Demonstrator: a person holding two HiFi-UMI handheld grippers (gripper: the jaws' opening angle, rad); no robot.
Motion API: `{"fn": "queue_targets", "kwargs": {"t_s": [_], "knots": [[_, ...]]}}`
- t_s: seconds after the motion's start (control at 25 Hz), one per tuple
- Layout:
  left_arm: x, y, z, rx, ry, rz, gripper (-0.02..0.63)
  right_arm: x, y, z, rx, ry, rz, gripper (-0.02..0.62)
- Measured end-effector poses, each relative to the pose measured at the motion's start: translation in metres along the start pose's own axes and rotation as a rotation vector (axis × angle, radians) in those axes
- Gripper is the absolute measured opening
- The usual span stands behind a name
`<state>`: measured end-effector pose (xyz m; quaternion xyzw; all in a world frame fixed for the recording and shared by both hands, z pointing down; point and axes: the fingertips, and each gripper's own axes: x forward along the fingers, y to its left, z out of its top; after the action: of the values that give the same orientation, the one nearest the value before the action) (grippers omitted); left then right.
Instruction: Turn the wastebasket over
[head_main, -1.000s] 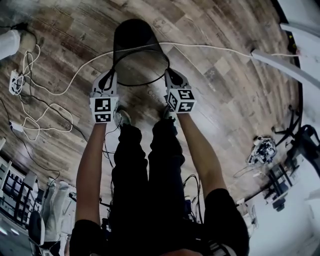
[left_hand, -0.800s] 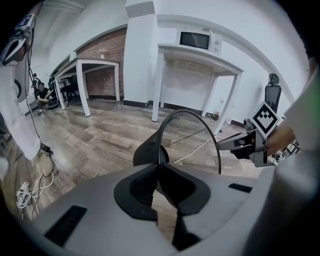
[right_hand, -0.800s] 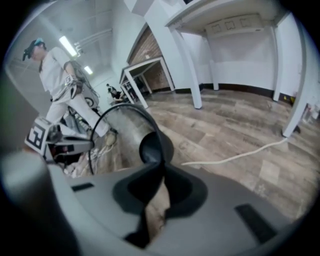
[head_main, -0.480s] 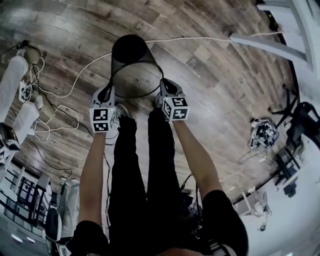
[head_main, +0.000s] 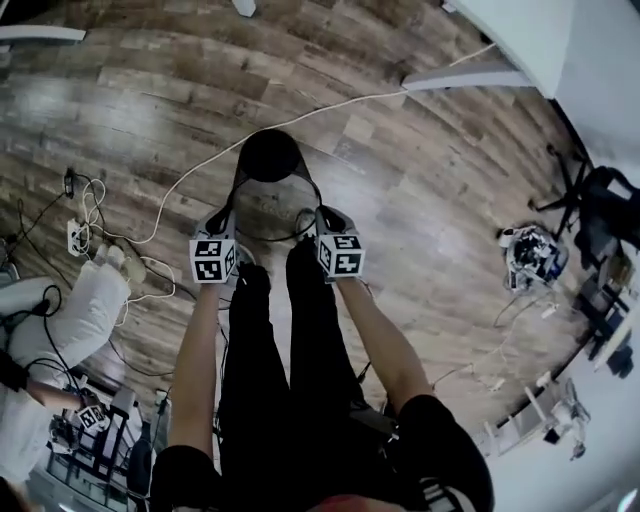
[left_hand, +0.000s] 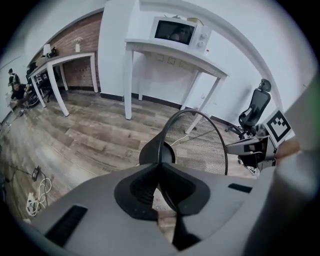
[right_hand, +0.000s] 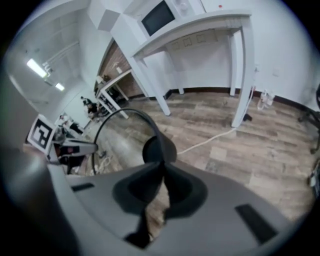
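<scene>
Left hand-held gripper (head_main: 222, 218) (left_hand: 160, 170) is pinched on the wire rim of the wastebasket (head_main: 268, 157) (left_hand: 200, 140). Right hand-held gripper (head_main: 322, 215) (right_hand: 162, 172) is clamped the same way on the opposite side of the rim. The black mesh wastebasket hangs between them clear of the floor, tipped over, with its mouth toward the person and its solid base pointing away. Versus a second ago: both grippers and the wastebasket have come up with the person, who now stands straighter. The wastebasket looks smaller from the head view and more of the room shows around it. The grip points on the rim are unchanged. Wood-plank floor (head_main: 420, 200) spans the whole area. White tabletop (left_hand: 165, 49) stands against the white wall ahead, with an office chair (left_hand: 255, 107) to the right of it. Microwave (left_hand: 180, 32) sits on the tabletop. White cable (head_main: 350, 105) runs across the floor past the wastebasket, and a power strip (head_main: 75, 237) lies in tangled leads at left.
</scene>
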<state>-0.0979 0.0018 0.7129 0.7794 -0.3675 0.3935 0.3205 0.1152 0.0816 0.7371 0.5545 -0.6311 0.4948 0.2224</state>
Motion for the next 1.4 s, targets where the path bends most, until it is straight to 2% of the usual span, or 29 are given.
{"fn": "queue_targets", "kwargs": {"t_s": [0.2, 0.4, 0.84, 1.16, 1.4], "knots": [[0.027, -0.036, 0.024, 0.039, 0.090, -0.027, 0.054, -0.023, -0.040, 0.005, 0.093, 0.008, -0.039, 0.049], [0.079, -0.053, 0.035, 0.090, 0.180, -0.066, 0.054, -0.013, -0.077, -0.001, 0.186, 0.010, -0.076, 0.049], [0.173, -0.064, -0.005, 0.112, 0.342, -0.175, 0.052, 0.041, -0.133, -0.052, 0.348, 0.127, -0.154, 0.049], [0.217, -0.047, -0.028, 0.110, 0.452, -0.217, 0.052, 0.081, -0.143, -0.071, 0.459, 0.171, -0.144, 0.049], [0.234, -0.024, -0.051, 0.082, 0.521, -0.226, 0.052, 0.109, -0.136, -0.080, 0.476, 0.198, -0.145, 0.049]]}}
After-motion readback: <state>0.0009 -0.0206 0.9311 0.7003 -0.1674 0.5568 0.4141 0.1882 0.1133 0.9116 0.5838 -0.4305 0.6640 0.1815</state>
